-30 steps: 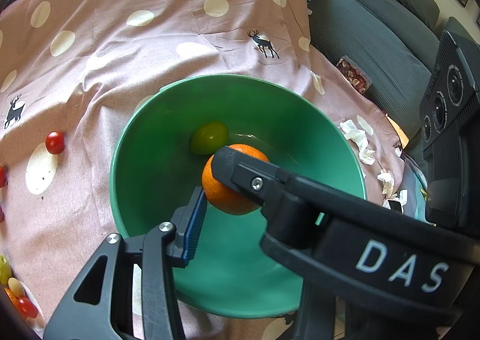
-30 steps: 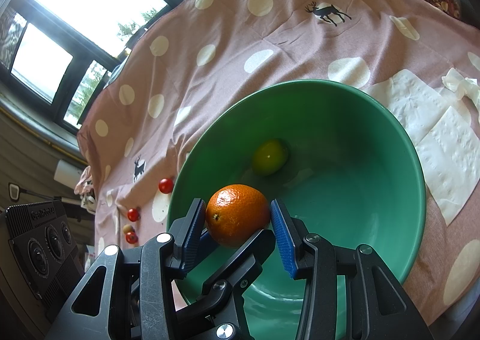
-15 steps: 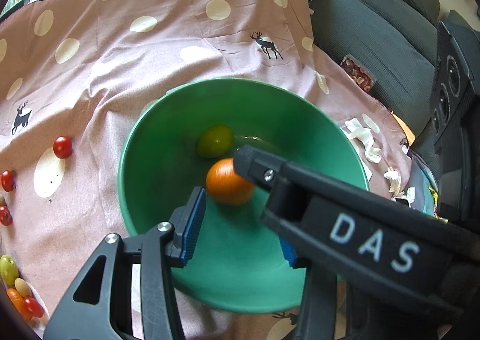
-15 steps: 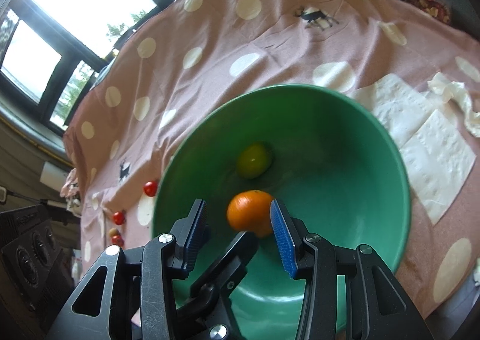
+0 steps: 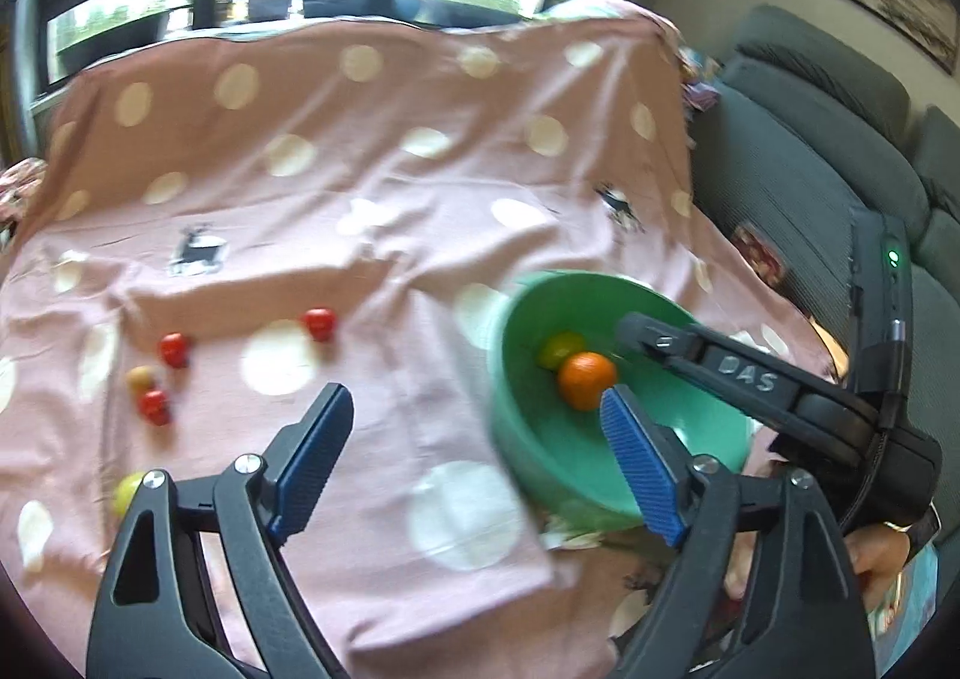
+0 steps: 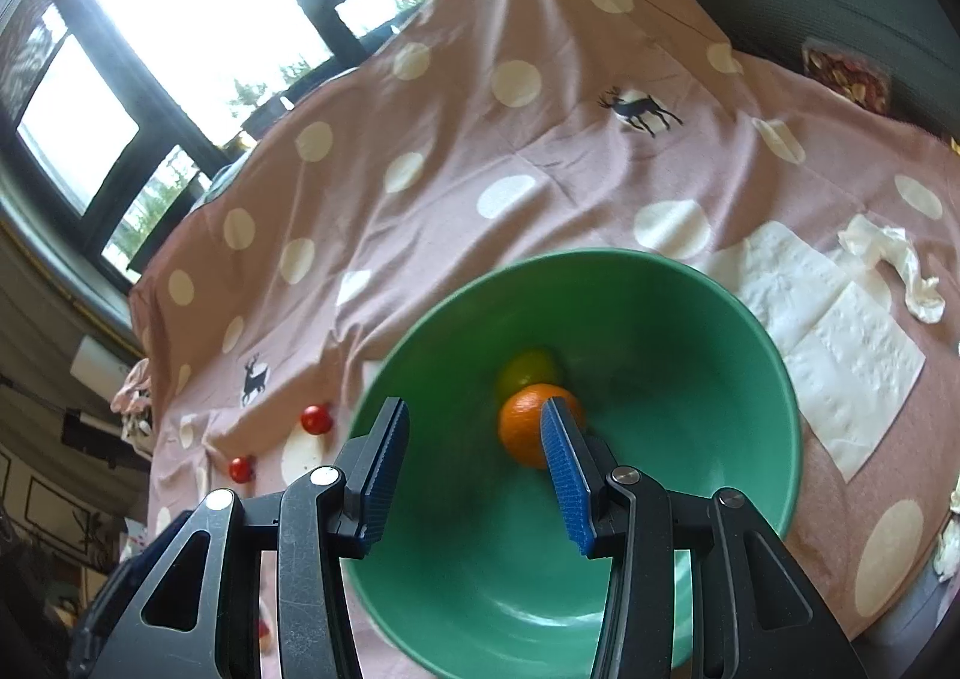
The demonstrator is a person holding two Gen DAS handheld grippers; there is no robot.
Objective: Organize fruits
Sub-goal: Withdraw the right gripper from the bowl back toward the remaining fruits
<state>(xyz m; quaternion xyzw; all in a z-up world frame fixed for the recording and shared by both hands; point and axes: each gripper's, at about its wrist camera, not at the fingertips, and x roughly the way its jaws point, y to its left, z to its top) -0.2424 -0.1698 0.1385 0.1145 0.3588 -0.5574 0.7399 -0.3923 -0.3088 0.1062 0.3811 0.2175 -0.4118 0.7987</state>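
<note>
An orange (image 6: 527, 427) lies inside the green bowl (image 6: 768, 379) next to a yellow-green fruit (image 6: 527, 368). My right gripper (image 6: 474, 475) is open and empty above the bowl's near side. In the left wrist view the bowl (image 5: 510, 379) sits at the right with the orange (image 5: 585, 379) and the yellow-green fruit (image 5: 555, 349) in it, and the right gripper's finger (image 5: 720, 364) reaches over it. My left gripper (image 5: 474, 463) is open and empty over the cloth, left of the bowl. Red cherry tomatoes (image 5: 318, 323) lie on the cloth at the left.
A pink polka-dot cloth (image 5: 360, 169) covers the table. More small tomatoes (image 5: 174, 349) and a yellow one (image 5: 129, 490) lie at the left edge. White paper napkins (image 6: 834, 343) lie right of the bowl. A grey sofa (image 5: 810, 169) stands at the right.
My right gripper let go of the orange, which dropped into the bowl beside the yellow-green fruit. My left gripper swung left and back, away from the bowl; both views pulled back.
</note>
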